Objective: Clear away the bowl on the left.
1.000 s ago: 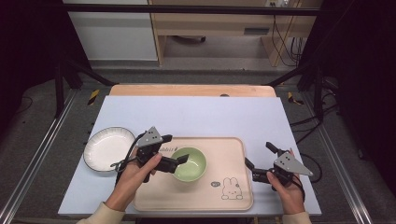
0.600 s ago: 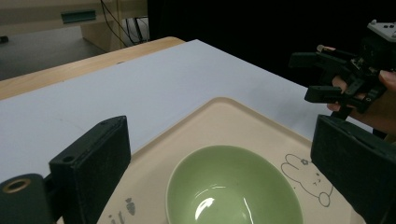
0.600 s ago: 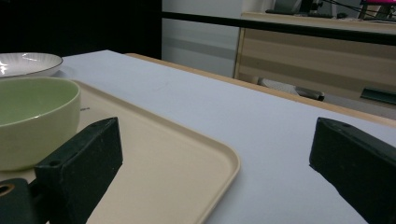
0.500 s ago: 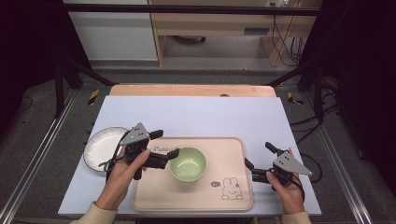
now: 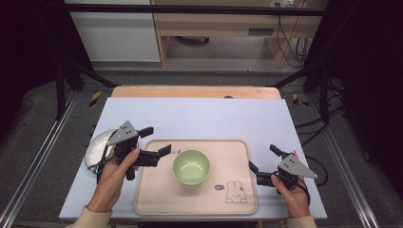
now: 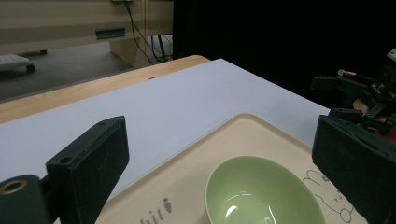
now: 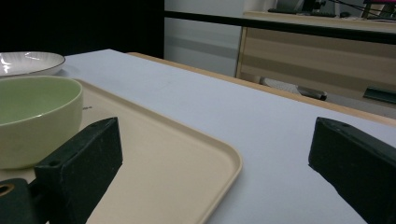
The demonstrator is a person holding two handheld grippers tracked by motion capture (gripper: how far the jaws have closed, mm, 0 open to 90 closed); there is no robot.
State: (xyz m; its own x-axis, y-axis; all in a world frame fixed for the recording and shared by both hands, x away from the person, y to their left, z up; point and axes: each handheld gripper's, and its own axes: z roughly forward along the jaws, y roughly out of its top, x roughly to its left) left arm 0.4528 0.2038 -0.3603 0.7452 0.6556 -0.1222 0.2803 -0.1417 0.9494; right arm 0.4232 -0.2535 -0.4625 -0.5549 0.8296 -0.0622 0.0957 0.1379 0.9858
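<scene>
A pale green bowl (image 5: 191,166) stands empty in the middle of a beige tray (image 5: 157,199) that has a rabbit drawing. My left gripper (image 5: 157,139) is open over the tray's left edge, a short way left of the bowl and not touching it. In the left gripper view the bowl (image 6: 264,193) lies low between the spread jaws of that gripper (image 6: 222,135). My right gripper (image 5: 263,157) is open just off the tray's right edge. In the right gripper view, this gripper (image 7: 215,135) is empty, with the bowl (image 7: 32,116) at the left.
A white plate (image 5: 97,149) lies on the pale blue table top left of the tray, partly under my left hand, and its rim (image 7: 28,61) is visible beyond the bowl. The other gripper (image 6: 359,95) appears at the far right. Black frame posts flank the table.
My left gripper has drawn back to the left, from the bowl's left rim to the tray's left edge. The bowl and the right gripper stay where they were.
</scene>
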